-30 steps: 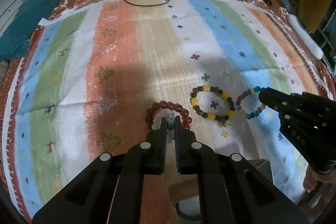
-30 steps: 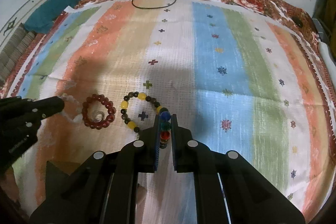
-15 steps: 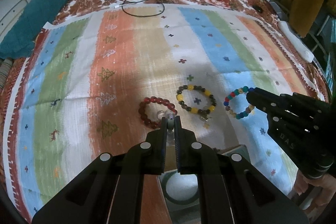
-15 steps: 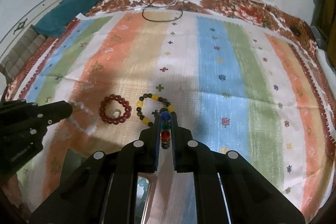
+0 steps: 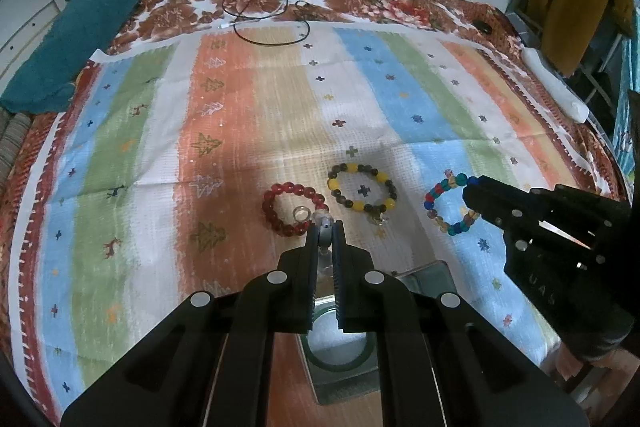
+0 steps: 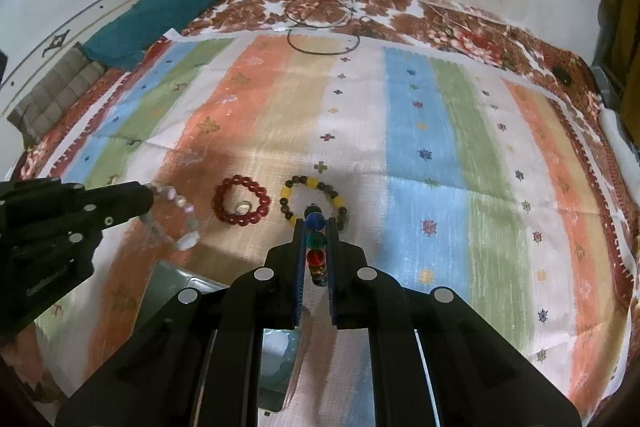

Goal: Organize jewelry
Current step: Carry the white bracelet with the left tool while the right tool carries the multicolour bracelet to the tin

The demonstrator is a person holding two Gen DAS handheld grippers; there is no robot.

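Woven striped cloth [image 5: 248, 131] lies under left claw [image 5: 326, 227] clamping a pale-beaded bracelet [image 6: 176, 215], right claw [image 6: 316, 223] clamping a glassy multicolored bracelet [image 5: 448, 203].

The left gripper [image 5: 326, 227] reaches forward toward twelve o'clock in its own wrist view, its two black fingers [image 5: 310, 247] drawn close together and pinching a pale, translucent bead bracelet [image 6: 176, 215] at the tips. Seen from the right wrist camera, this gripper enters from nine o'clock, pointing toward three o'clock. The right gripper [image 6: 316, 223] likewise points toward twelve o'clock in its own view, jaws nearly closed on a strand of multicolored beads [image 6: 314, 241] lined up between the pads. From the left wrist camera it comes in from four o'clock, its tips aimed toward nine o'clock.
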